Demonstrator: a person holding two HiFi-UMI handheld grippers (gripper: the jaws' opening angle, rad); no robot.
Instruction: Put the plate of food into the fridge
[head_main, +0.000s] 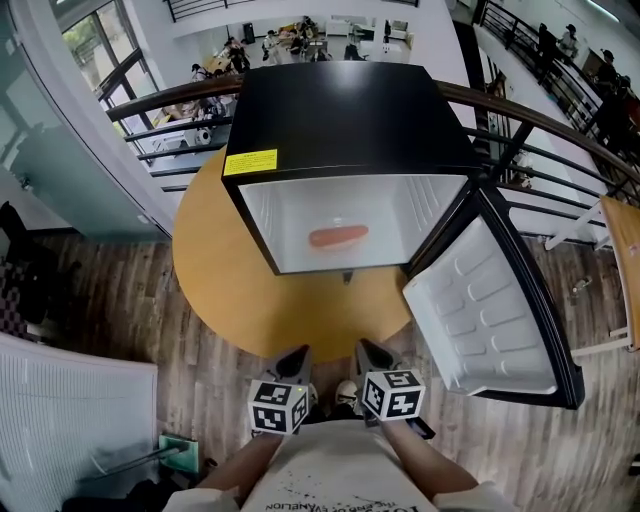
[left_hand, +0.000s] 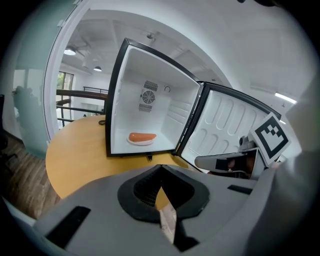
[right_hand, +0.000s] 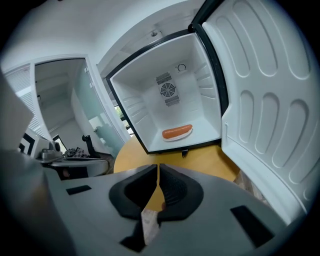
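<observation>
A small black fridge (head_main: 350, 110) stands on a round wooden table (head_main: 215, 290), its door (head_main: 490, 310) swung wide open to the right. Inside on the white floor lies a white plate with an orange sausage (head_main: 338, 237) (left_hand: 142, 137) (right_hand: 177, 132). Both grippers hover close to the person's body, well back from the table edge. My left gripper (head_main: 293, 357) (left_hand: 161, 167) is shut with nothing between its jaws. My right gripper (head_main: 372, 352) (right_hand: 158, 166) is shut and empty too, beside the left one.
The open door juts out past the table's right side over the wood-plank floor (head_main: 110, 330). A curved railing (head_main: 170, 95) runs behind the table, with a lower hall beyond. A white chair edge (head_main: 620, 250) stands at the far right.
</observation>
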